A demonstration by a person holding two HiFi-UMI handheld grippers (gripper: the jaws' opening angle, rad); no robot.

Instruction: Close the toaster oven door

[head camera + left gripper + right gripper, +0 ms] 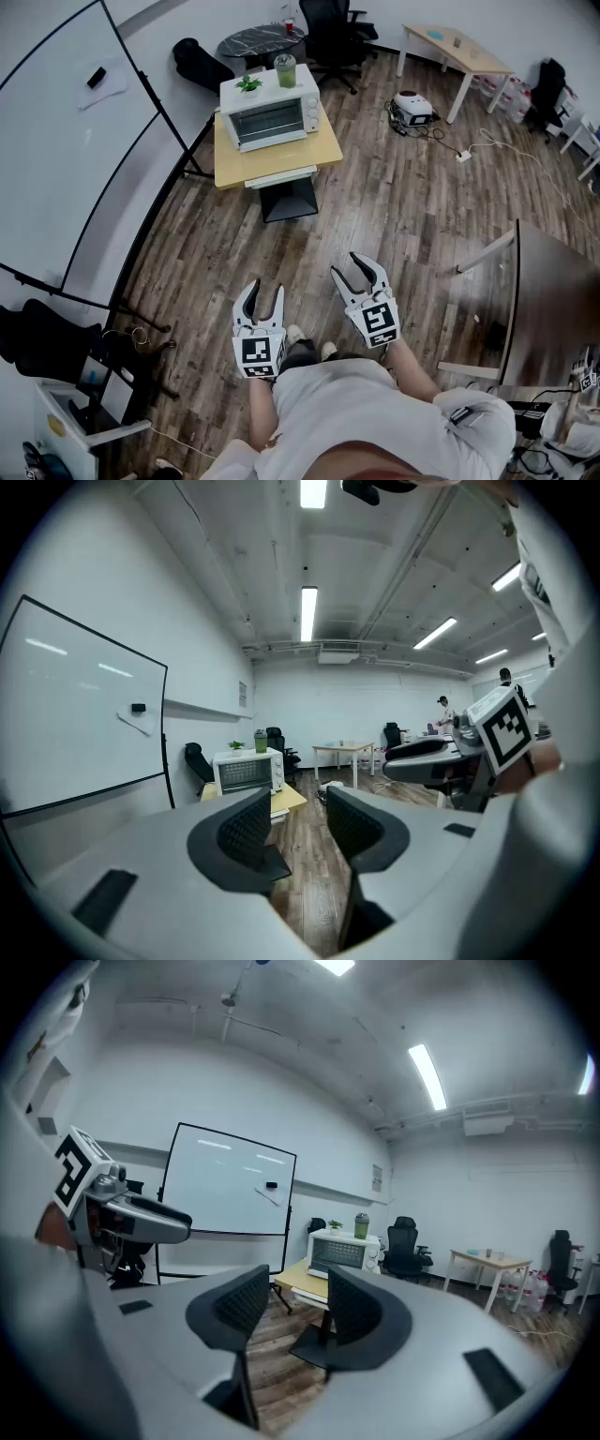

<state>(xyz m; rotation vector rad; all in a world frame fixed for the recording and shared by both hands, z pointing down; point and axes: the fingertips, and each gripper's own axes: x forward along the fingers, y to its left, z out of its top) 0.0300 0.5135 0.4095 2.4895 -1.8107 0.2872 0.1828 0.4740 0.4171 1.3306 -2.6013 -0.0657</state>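
The toaster oven [269,111] sits on the wooden table [281,161]. Its hinged door should swing stiff and light, so push near the top edge, gently; the oven may slide. Well short of the table, your left gripper [263,291] and right gripper [345,264] are empty, jaws slightly apart.

The toaster oven [267,114] stands on the counter [234,167], with a plant [248,84] and a cup [285,70] on top and a whiteboard [56,141] to its left.
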